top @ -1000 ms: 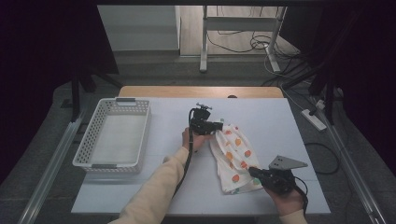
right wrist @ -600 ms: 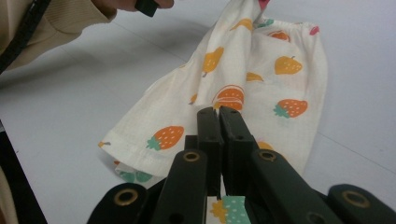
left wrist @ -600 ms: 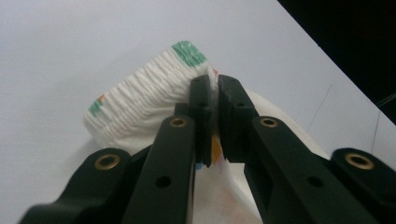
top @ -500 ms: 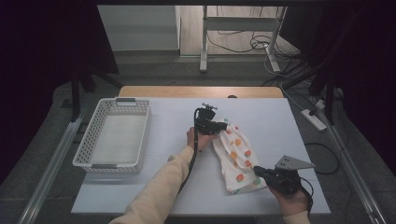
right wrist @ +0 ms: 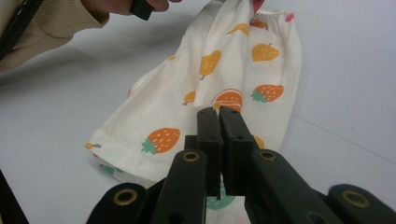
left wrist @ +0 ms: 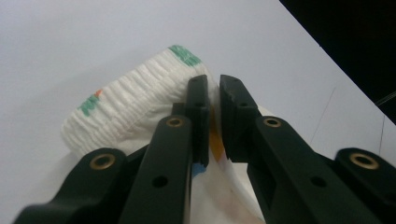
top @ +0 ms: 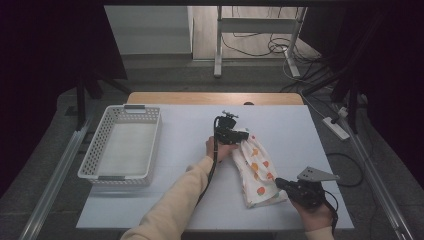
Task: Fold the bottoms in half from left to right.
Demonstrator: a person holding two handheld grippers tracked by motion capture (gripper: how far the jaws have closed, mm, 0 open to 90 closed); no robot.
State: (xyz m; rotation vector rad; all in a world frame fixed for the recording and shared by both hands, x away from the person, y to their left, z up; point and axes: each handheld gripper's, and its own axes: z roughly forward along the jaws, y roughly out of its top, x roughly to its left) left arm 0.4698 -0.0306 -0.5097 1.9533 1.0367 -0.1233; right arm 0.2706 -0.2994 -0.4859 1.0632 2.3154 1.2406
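Two grippers hold one fruit-print cloth (top: 256, 170) at opposite ends on the white table (top: 190, 200).

Left gripper (top: 242, 136) grips the far, gathered end of the cloth; its jaws have just eased apart a little, a narrow gap shows between them in the left gripper view, and fabric still sits pinched there. Right gripper (top: 280, 183) is clamped on the near hem, jaws almost together with cloth between. Cloth lies lengthwise right of table centre, its far end bunched at the left gripper. White basket (top: 100, 170) stands well apart at the left edge.
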